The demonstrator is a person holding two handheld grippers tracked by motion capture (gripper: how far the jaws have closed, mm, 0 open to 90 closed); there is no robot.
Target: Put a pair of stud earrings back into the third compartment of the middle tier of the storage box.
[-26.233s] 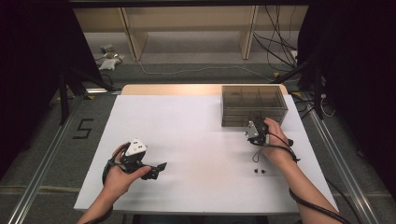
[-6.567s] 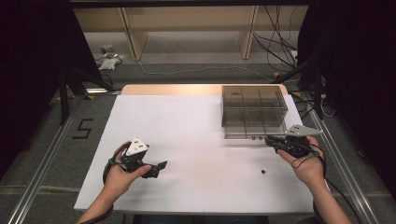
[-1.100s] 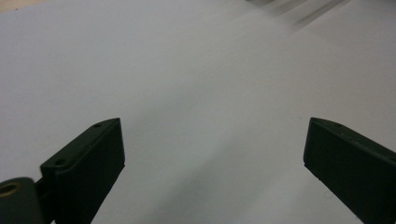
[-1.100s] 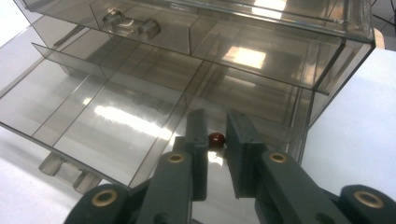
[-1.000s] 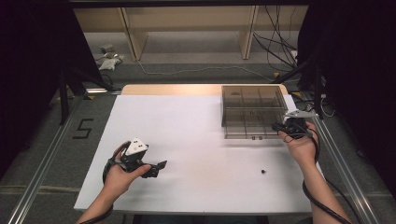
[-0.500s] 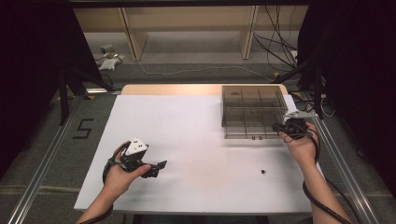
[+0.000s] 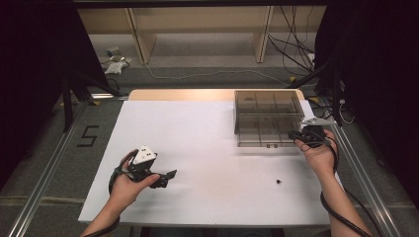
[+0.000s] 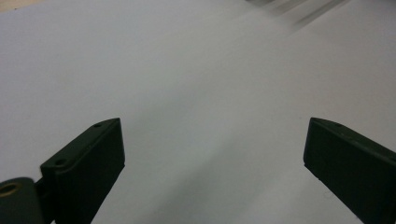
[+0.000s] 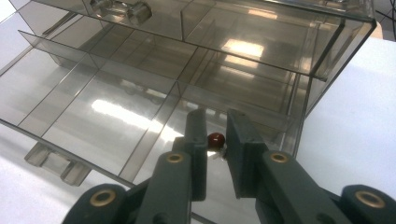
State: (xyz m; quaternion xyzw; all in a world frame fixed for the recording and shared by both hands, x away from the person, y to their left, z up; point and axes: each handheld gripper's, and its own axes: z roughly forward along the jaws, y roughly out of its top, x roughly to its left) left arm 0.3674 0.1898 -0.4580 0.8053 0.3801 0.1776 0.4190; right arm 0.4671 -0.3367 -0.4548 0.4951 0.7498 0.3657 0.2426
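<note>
We hold a red bead (image 9: 215,138) pinched in the right claw (image 9: 215,140) over the box (image 7: 267,98) at its 4 o'clock compartment. Next, we judge, spread and drop it in. Left claw (image 8: 212,154) rests spread on the tabletop (image 7: 197,128); another bead (image 7: 278,181) waits at 5 o'clock.

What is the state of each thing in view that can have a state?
Right gripper: shut on small red bead, above the box.
Left gripper: open, holding nothing.
Clear compartment box: lid open, compartments look empty.
Small dark piece: lying loose on the table.
</note>
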